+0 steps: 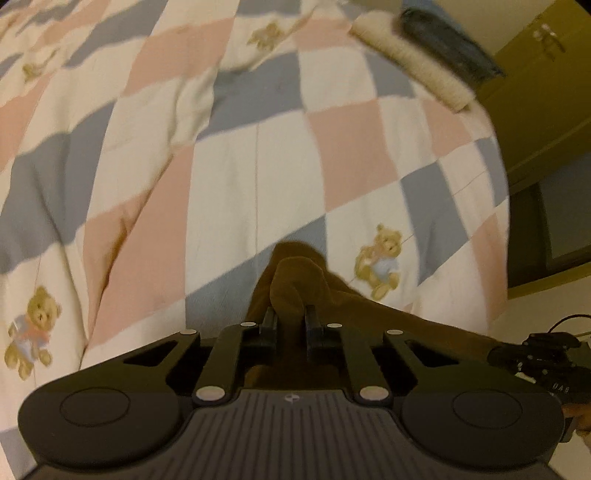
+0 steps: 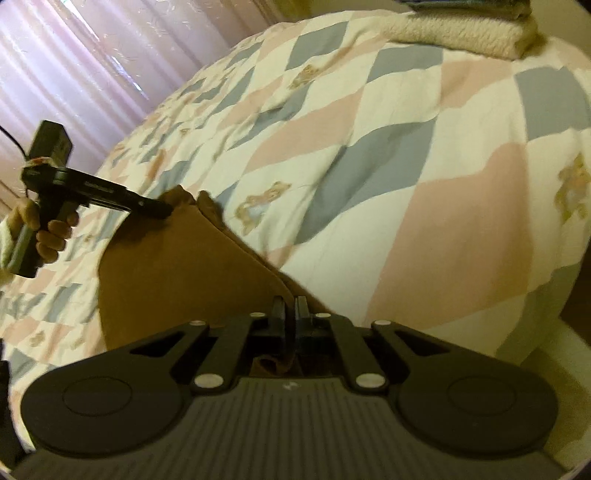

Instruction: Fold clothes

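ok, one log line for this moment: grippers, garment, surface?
left gripper: shut on brown garment | right gripper: shut on brown garment | surface: checked teddy-bear quilt

A bed carried everything, covered by a quilt (image 2: 424, 192) checked in pink, grey-blue and cream diamonds with small teddy bears printed on the cream patches. The quilt lay rumpled, with soft creases across its middle. On it, at the near edge, lay a brown garment (image 2: 184, 266). Toward the far corner rested a folded cream towel (image 2: 461, 35) with a dark folded cloth (image 1: 447, 44) on top.
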